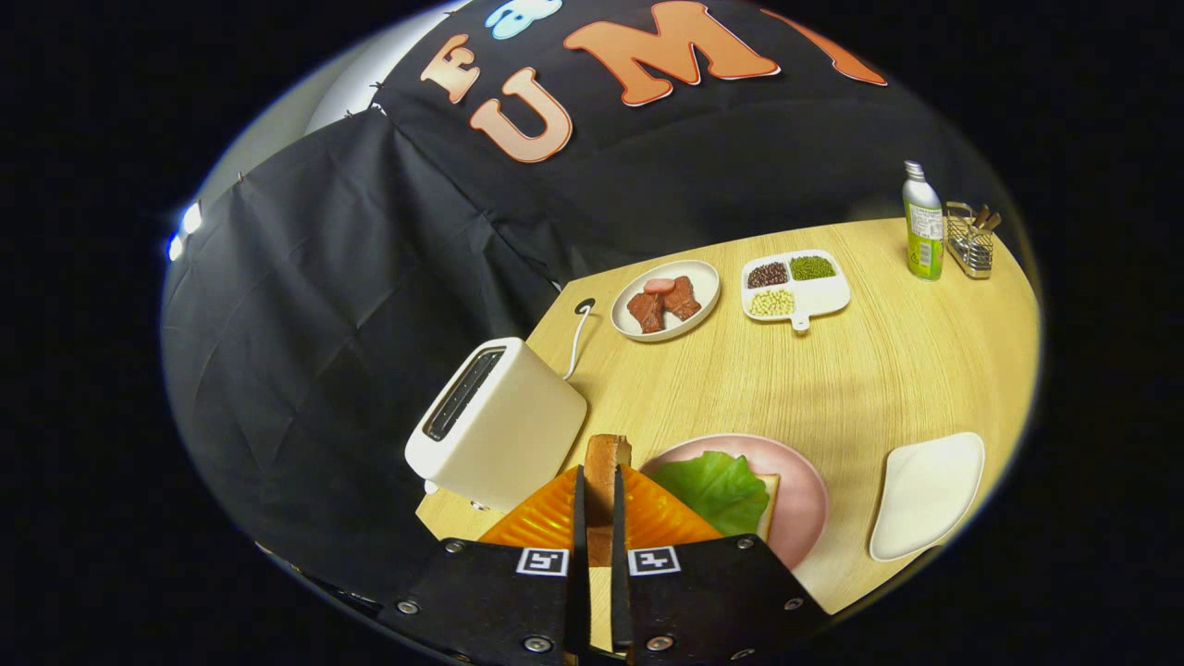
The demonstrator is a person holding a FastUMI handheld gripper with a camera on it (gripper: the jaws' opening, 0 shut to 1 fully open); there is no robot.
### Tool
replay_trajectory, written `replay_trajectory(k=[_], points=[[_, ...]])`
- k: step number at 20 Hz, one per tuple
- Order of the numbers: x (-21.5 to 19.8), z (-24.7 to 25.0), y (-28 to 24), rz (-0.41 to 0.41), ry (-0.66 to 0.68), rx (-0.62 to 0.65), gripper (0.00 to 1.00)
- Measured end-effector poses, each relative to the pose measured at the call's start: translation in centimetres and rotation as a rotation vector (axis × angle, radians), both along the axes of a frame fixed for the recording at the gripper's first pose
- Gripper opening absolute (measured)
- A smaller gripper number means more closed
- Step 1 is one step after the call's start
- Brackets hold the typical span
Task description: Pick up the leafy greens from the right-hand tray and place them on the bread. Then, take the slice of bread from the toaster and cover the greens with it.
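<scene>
My gripper [599,481] is shut on a slice of bread [606,458], held on edge between the two fingers, its brown crust sticking up past the tips. The slice hangs beside the white toaster [499,425], to its right and above the table. Just right of the fingers a pink plate [805,499] carries another bread slice [768,504] with a green lettuce leaf [717,486] lying on top of it. The white tray [925,495] further right has nothing on it.
At the back of the wooden table stand a white plate with meat pieces [666,301], a divided dish of beans [794,287], a green bottle [922,227] and a wire rack [969,242]. The toaster's cord [577,338] runs back to a table hole.
</scene>
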State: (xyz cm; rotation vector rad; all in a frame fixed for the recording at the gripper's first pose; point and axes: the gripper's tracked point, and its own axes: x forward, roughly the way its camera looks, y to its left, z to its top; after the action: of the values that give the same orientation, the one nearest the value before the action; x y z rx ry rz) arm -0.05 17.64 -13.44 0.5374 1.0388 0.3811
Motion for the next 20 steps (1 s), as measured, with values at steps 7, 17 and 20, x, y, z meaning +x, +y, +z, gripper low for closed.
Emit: replay_trajectory(k=[7,17,20], points=[[-2.1,-3.2,-1.8,-0.006,0.053,-0.001,0.09],[-3.0,-6.7,-5.2,-0.037,0.09,-0.03,0.09],[-3.2,-7.4,-5.8,-0.04,0.09,-0.038,0.11]])
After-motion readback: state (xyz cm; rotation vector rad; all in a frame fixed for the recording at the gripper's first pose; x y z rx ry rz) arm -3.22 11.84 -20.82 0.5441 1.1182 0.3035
